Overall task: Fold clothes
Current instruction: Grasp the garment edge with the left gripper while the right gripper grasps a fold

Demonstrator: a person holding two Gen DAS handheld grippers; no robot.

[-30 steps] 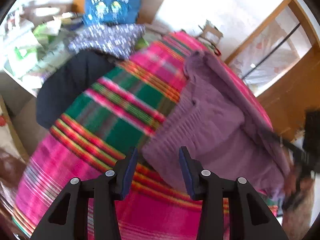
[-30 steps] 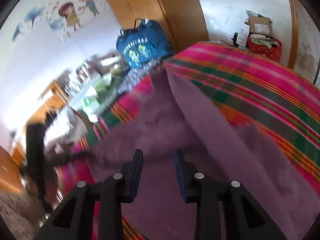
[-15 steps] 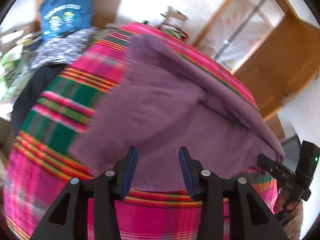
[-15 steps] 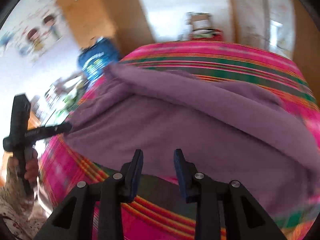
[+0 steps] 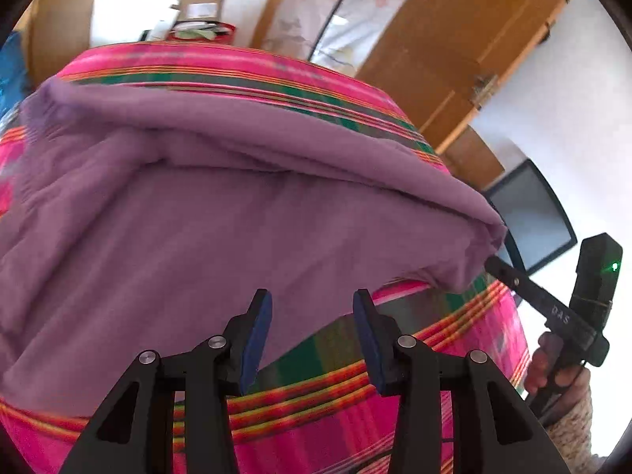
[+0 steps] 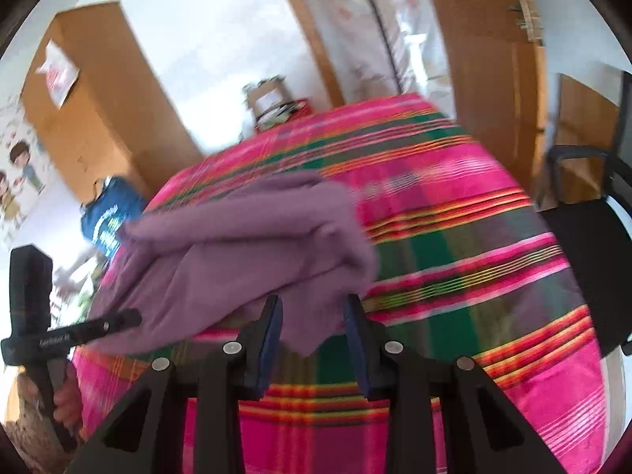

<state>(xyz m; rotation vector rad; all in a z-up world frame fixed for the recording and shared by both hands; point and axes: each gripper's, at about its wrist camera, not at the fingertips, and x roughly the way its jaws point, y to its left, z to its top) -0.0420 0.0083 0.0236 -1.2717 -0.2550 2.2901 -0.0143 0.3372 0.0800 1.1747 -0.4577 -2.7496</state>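
Both black two-finger grippers, left gripper (image 5: pixel 312 333) and right gripper (image 6: pixel 312 333), were seen spread, the right's jaws opening; soft, floppy purple knit garment (image 5: pixel 221 213) was laid on pink plaid blanket (image 5: pixel 454 355); hem corners judged best grabbed.

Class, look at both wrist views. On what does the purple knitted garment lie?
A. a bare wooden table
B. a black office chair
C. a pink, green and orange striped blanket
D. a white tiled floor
C: the purple knitted garment is spread over the pink, green and orange striped blanket, whose stripes show around it in both views.
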